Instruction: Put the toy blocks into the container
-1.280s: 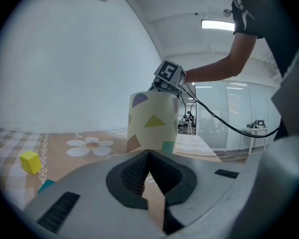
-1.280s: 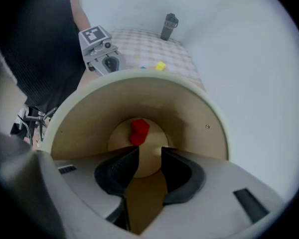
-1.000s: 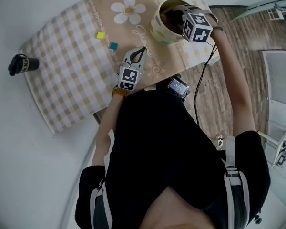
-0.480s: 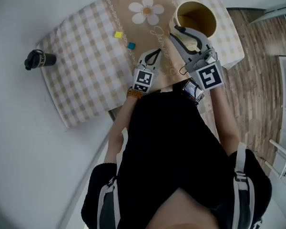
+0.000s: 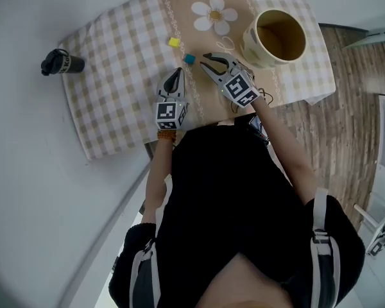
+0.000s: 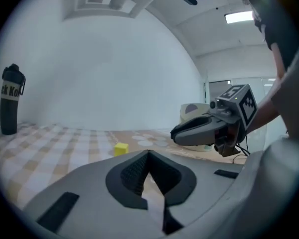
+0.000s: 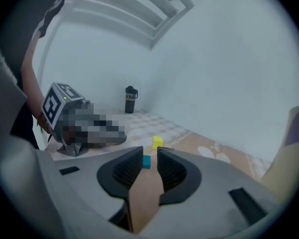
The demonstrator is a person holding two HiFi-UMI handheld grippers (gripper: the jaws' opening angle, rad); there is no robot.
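The bench (image 5: 115, 95) is covered by a checked cloth with a tan band and a white flower print running down its centre. The container (image 5: 255, 51), a round cream pot with an open top, stands upright at the far right corner of the cloth. The right claw (image 5: 204, 61) sits low over the tan band, to the left of the container and well apart from it, pointing toward the centre of the cloth. Its jaws have just been closing and now stand released with a narrow gap. Nothing is between the pads. The left claw (image 5: 176, 74) sits just beside the right claw, on its left, pointing toward the far side of the bench. Its jaws are clenched tip to tip and grasp nothing. A dark bottle (image 5: 63, 63) stands at the far left edge of the cloth, well apart from all other items. Two toy blocks lie on the cloth, outside the container. The yellow block (image 5: 174, 42) lies left of the flower print, farther from the person. The blue block (image 5: 189, 59) lies nearer, just beyond the right claw's fingertips and in line with the gap between them in the right gripper view, untouched by either jaw.
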